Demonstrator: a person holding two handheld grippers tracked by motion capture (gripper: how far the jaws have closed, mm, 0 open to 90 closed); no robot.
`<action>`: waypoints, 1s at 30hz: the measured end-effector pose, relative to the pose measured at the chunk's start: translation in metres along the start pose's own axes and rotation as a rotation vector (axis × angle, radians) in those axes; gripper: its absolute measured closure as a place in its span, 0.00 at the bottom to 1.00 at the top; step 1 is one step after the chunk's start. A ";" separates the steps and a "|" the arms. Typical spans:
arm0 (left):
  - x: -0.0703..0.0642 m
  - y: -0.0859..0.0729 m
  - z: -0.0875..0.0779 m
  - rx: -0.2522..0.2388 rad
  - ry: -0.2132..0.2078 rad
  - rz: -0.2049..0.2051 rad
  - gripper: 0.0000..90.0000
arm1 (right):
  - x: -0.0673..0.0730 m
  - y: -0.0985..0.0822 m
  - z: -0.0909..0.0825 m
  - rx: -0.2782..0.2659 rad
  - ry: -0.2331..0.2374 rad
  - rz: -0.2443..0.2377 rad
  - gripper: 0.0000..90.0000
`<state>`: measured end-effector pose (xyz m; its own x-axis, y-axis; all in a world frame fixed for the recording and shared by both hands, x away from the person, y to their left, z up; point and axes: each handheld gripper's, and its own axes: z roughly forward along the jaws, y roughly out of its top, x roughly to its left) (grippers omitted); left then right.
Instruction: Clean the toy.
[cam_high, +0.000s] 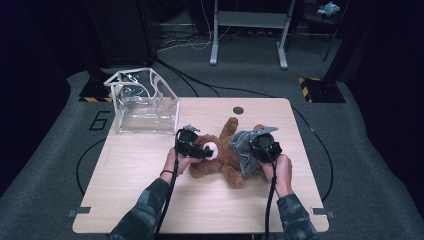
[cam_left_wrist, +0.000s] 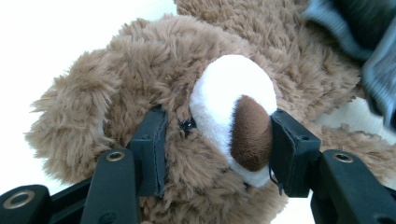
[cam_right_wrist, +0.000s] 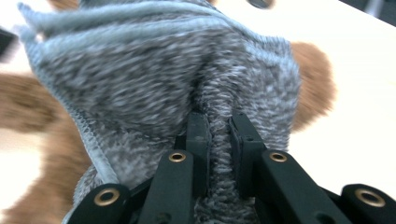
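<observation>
Teddy bear lies mid-table; my left gripper clamps its head across the muzzle, my right gripper pinches the grey knit garment bunched over its body (dressing barely begun, I judge); clear bag stands beyond the bear

Toy: fluffy brown plush teddy bear with white muzzle, lying on its back mid-table.
Garment: grey knitted cloth (ribbed hem) bunched over the bear's body.
</observation>
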<state>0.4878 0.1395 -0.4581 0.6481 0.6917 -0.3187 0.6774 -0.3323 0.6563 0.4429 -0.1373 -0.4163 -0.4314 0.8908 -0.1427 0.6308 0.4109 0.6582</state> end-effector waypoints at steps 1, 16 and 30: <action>0.001 0.000 0.000 0.001 -0.003 0.003 0.50 | -0.003 -0.001 0.000 0.005 -0.008 0.002 0.89; 0.004 0.001 0.000 0.005 -0.011 -0.001 0.50 | 0.059 0.023 -0.007 -0.065 0.165 -0.126 0.89; 0.005 0.000 0.001 -0.003 -0.020 0.000 0.50 | 0.033 -0.005 0.001 -0.019 0.157 -0.042 0.90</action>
<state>0.4911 0.1421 -0.4601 0.6547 0.6787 -0.3326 0.6766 -0.3302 0.6581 0.4265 -0.1097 -0.4251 -0.5540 0.8308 -0.0539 0.5981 0.4422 0.6683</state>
